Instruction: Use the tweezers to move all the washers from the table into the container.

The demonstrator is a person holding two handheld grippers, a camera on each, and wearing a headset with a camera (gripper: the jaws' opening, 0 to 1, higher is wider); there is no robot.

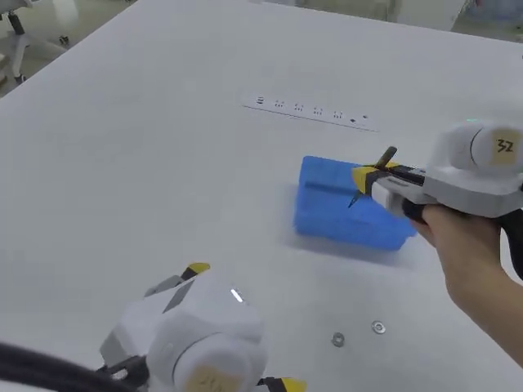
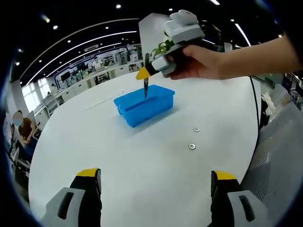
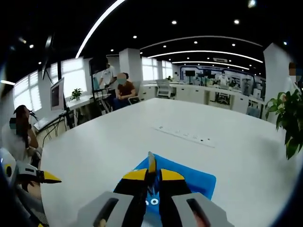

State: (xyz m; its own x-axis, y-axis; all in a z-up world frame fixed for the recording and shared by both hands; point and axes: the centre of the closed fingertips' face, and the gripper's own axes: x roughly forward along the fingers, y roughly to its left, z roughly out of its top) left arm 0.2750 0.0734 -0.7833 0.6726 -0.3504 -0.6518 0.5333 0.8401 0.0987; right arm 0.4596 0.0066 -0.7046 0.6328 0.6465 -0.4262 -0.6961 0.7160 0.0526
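Head view: the right gripper (image 1: 368, 175), held in a hand (image 1: 470, 245), is clamping the tweezers (image 1: 384, 157) between nearly closed jaws. The tweezers' tip is hanging over the blue container (image 1: 327, 220), inside its right rim. Two washers (image 1: 338, 339) are lying on the table (image 1: 122, 163), near each other and well apart from the container's near wall. A power strip (image 1: 310, 110) is sitting flush beyond the container.

Left gripper view: the left gripper (image 2: 155, 175) is hovering with jaws wide apart, gripping nothing. Bare table is lying between it and the container (image 2: 142, 106). The washers (image 2: 191, 146) are lying right of centre, inside the table's edge.

Right gripper view: the jaws are pinching the tweezers (image 3: 151, 163) above the container (image 3: 194, 182). Open table is running out to the far edge.
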